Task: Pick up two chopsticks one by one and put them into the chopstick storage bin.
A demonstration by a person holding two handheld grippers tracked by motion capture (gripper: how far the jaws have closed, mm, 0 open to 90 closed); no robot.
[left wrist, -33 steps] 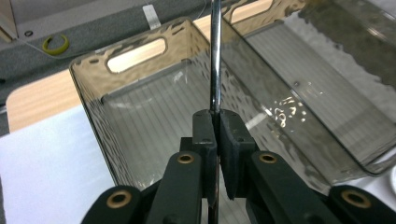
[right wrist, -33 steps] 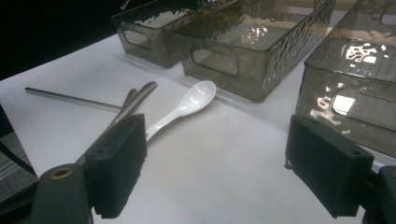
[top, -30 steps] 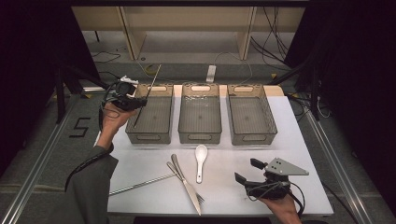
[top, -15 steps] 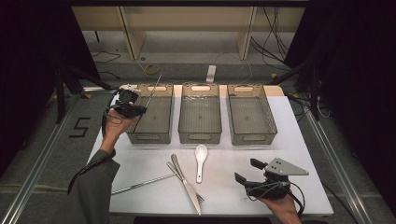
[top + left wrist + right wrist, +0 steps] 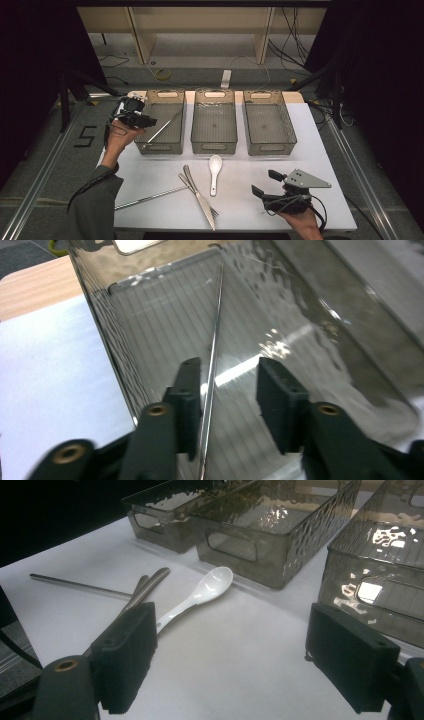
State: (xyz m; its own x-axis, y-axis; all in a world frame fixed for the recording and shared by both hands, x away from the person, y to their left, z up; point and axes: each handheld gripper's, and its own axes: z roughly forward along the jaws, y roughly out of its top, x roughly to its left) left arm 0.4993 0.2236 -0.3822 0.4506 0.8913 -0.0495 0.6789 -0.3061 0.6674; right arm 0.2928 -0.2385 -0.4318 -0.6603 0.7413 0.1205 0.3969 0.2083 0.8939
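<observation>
As its far tip rests in the leftmost smoked-plastic bin (image 5: 159,131), a thin steel chopstick (image 5: 214,347) leans between the left gripper (image 5: 226,390) jaws, which have just been opening and stand part-way apart, one pad perhaps touching it. Light, stiff and slick, it looks best pinched mid-shaft. Across the white table (image 5: 280,170), the right gripper (image 5: 235,660) gapes wide, empty.

The high view looks forward and down over the whole tabletop (image 5: 320,165) from the near side. The left gripper view peers closely into the left bin (image 5: 150,325). The right gripper view, low, faces all three bins, sharing that left bin (image 5: 160,510).
</observation>
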